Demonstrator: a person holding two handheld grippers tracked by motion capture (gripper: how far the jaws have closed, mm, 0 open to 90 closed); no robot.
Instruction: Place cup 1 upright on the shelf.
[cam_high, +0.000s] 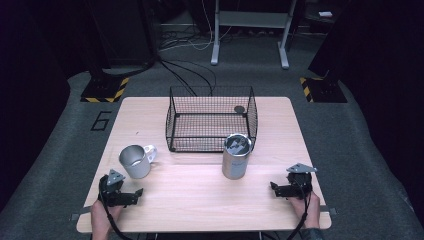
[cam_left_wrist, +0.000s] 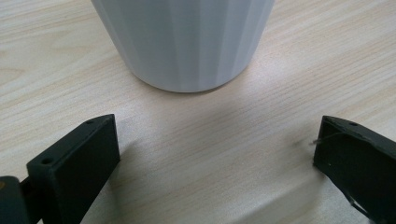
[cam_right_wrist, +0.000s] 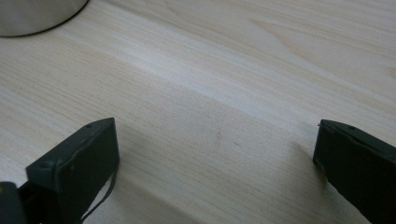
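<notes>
Now we rest both black grippers, left (cam_high: 134, 192) and right (cam_high: 275, 187), jaws apart, on the pale grained wooden table (cam_high: 200, 195). Our left faces the smooth white tapered mug (cam_high: 135, 161); the brushed steel cylinder (cam_high: 236, 156) stands near our right.

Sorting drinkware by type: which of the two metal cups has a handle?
The shorter mug by the left gripper; the taller tumbler has none.

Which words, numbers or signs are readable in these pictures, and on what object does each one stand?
"6": a dark number on the grey floor left of the table.
Steel tumbler: a faint mark on its side, too blurred to read.
Mug, wire basket, left tongs, right tongs: no text visible.
</notes>
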